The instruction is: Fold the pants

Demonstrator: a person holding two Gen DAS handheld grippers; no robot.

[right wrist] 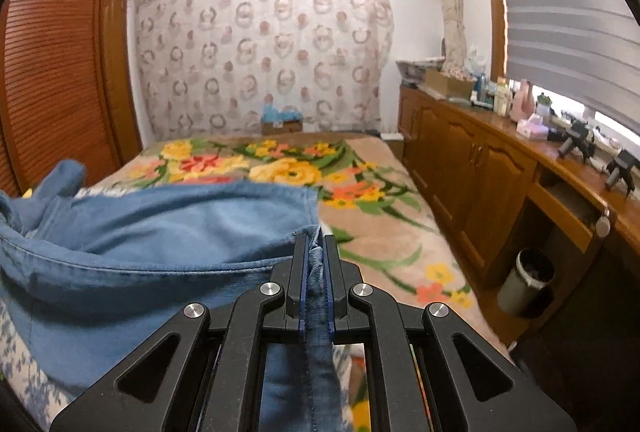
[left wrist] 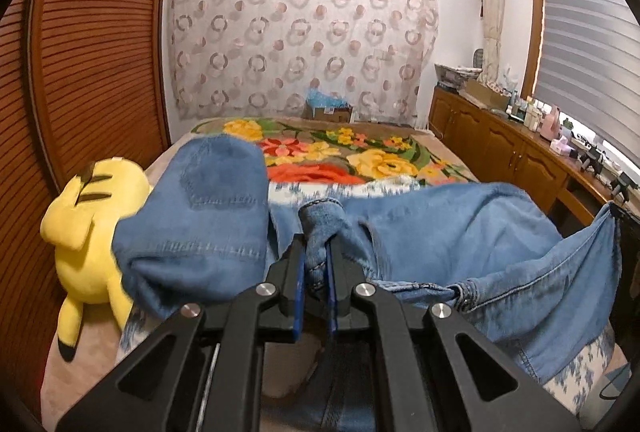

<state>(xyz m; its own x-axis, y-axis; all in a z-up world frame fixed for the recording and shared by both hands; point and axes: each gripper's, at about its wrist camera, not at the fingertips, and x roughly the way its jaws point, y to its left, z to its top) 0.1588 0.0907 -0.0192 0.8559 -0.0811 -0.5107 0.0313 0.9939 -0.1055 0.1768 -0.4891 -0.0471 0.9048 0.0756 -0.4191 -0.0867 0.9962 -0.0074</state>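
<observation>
1. blue denim pants [left wrist: 460, 232] lifted over floral blanket [left wrist: 360, 151], strung between both grippers.
2. left gripper [left wrist: 316, 252] clamped on bunched denim.
3. right gripper [right wrist: 314, 252] clamped on hem edge.
4. yellow plush [left wrist: 80, 224] at left; no readable writing.

Bed [right wrist: 380, 232] with floral blanket [left wrist: 320, 147]
Blue pants [left wrist: 460, 224] drape across it; a yellow plush toy [left wrist: 80, 232] lies at its left edge.

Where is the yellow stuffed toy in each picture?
Left wrist view: the yellow stuffed toy lies at the far left, beside the jeans that the left tongs clamp.
Right wrist view: not clearly in it; the jeans cover that side.
Shared landmark: the floral blanket on the bed.
</observation>
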